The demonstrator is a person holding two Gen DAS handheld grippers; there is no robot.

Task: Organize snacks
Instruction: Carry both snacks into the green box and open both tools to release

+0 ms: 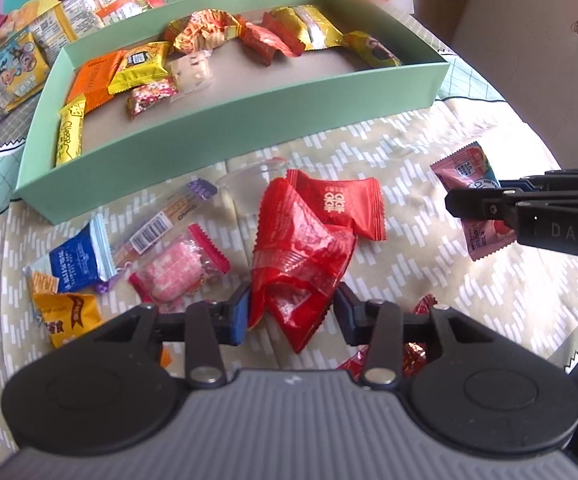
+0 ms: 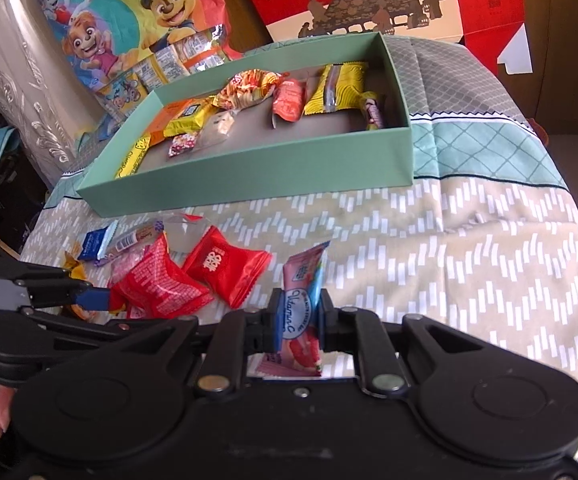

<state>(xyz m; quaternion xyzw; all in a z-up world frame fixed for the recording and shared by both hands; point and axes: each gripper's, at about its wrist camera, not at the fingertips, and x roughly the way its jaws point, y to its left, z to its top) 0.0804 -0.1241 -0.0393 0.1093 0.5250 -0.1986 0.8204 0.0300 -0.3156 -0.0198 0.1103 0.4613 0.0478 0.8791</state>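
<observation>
My left gripper (image 1: 293, 314) is low over the patterned bedspread, its blue pads pressed on either side of a crumpled red snack packet (image 1: 297, 256). From the right wrist view, the left gripper (image 2: 89, 300) reaches in from the left onto that same red packet (image 2: 157, 288). My right gripper (image 2: 299, 320) is shut on a pink Vitamin C sachet (image 2: 303, 276) held upright. It enters the left wrist view from the right, where the right gripper (image 1: 455, 204) still grips the sachet (image 1: 463, 170). Behind stands a mint-green box (image 2: 249, 168) with several snacks inside.
A second red packet (image 1: 341, 204) lies beside the held one. A blue packet (image 1: 77, 260), a pink candy (image 1: 177, 272) and a yellow packet (image 1: 69, 312) lie loose at the left. A cartoon bag (image 2: 129, 20) and a red gift box (image 2: 369, 0) stand behind the box (image 1: 249, 120).
</observation>
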